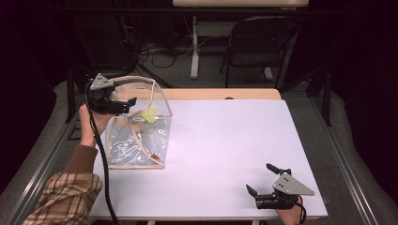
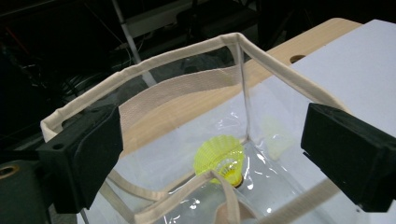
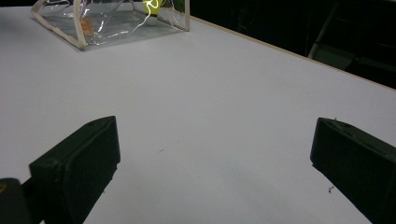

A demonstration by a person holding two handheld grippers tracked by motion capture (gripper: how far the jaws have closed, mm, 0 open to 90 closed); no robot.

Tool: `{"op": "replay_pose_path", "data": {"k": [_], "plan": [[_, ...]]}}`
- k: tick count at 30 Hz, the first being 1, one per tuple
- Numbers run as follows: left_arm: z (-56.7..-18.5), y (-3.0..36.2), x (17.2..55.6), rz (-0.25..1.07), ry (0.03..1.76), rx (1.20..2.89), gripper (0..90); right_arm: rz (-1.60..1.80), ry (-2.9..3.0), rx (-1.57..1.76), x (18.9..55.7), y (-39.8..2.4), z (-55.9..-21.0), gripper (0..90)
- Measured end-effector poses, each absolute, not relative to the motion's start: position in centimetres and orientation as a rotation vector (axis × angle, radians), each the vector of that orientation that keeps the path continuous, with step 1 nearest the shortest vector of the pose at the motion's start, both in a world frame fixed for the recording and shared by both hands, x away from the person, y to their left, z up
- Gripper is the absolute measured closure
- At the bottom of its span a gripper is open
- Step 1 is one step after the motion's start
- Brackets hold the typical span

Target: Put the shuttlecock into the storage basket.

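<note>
Left gripper (image 1: 126,104): I've got it up at the far left of the table, hanging over the open top of the bag. Its jaws are spread wide with nothing pinched between them.
Left gripper's own view: the two black jaws sit either side of the bag's mouth, and I'm looking straight down into it.
Bag (image 1: 138,140): clear plastic with cream cloth trim and cream straps, lying on the left part of the table, its mouth propped up toward the far edge.
Birdie (image 2: 221,158): bright yellow shuttlecock, inside the bag, down at the bottom near the far corner seam, tipped on its side as far as I can tell. From the high view it shows as a yellow patch (image 1: 149,114) through the plastic, just beside the left gripper's tips.
Right gripper (image 1: 263,179): parked low at the near right corner of the table, well apart from the bag. Jaws apart, holding nothing, just bare tabletop between them.
Right gripper's own view: the bag (image 3: 116,21) sits far off at the top left, yellow birdie (image 3: 152,6) glinting inside.
Table (image 1: 225,140): white top, wooden strip along the far edge.
</note>
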State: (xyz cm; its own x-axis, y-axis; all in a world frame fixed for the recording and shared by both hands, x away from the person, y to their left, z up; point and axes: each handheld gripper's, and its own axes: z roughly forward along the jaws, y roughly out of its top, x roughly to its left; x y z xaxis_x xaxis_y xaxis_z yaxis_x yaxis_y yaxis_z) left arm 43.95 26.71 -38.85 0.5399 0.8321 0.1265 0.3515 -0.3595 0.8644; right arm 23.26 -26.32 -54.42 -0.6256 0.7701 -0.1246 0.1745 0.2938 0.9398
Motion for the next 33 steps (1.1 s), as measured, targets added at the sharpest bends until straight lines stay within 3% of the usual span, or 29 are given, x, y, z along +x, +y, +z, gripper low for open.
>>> {"op": "replay_pose_path", "data": {"k": [9, 33], "plan": [[-38.5, 26.0, 41.7, 0.718, 0.938, 1.942, 0.0, 1.344, 1.988, 0.838, 23.3, -26.4, -54.4, 0.9], [-40.6, 22.5, 35.0, 0.720, 0.811, 1.952, 0.0, 1.330, 1.994, 0.827, 23.2, -26.0, -54.3, 0.9]]}}
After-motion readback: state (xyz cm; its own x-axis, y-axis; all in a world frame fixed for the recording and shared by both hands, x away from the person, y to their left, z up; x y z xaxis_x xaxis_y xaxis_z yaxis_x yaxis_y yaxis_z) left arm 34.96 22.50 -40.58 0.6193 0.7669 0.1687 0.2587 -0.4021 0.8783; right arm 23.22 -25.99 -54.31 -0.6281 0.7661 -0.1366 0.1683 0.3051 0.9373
